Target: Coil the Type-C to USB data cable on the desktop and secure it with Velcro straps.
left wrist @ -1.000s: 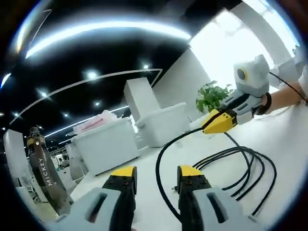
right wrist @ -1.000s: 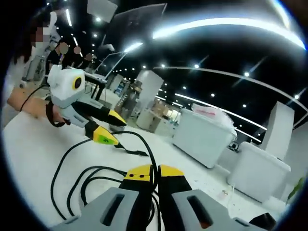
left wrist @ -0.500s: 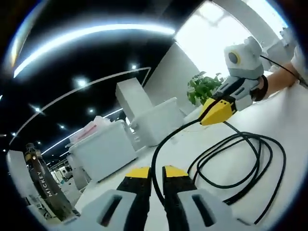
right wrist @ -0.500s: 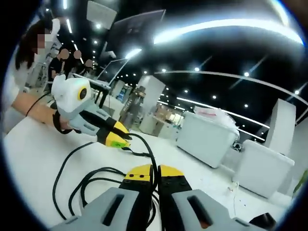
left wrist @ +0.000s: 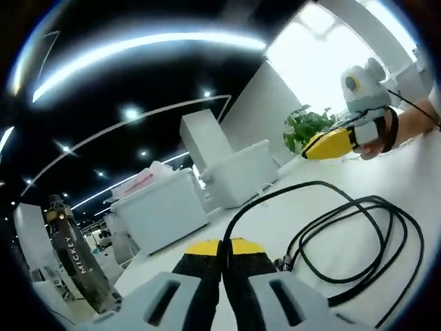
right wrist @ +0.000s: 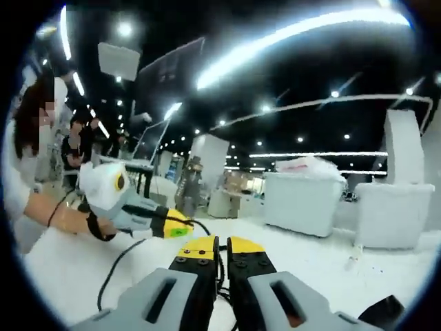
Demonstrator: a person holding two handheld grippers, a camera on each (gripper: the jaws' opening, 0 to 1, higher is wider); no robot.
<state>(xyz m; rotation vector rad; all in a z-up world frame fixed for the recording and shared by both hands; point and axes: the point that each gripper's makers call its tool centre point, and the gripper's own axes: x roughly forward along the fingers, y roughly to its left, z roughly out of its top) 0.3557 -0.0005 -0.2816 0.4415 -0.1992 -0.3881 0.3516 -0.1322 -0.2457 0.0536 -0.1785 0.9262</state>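
The room is a large dark-ceilinged hall with strip lights, white bins (left wrist: 160, 210) at 10 o'clock of my left gripper view and a plant (left wrist: 308, 131) at 2 o'clock by a bright window. The desk (left wrist: 413, 179) is white, smooth and bare where it shows, so I judge the cable will slide on it rather than catch. The cable (left wrist: 358, 238) is thin, black and light; it lies in loose overlapping loops at 4 o'clock of the left gripper view, and I judge it soft but springy, apt to uncoil unless held until the strap is on. My left gripper (left wrist: 221, 249) has its jaws closed on one strand of the cable, which rises between the yellow tips and arcs toward 2 o'clock. My right gripper (right wrist: 215, 249) has its jaws nearly together with a dark strand in the narrow gap, so I judge it pinching the cable too. In the right gripper view the left one appears at 9 o'clock in a person's hand. I would take hold along the round sheath near the loops, not at a plug. No strap is visible to me.
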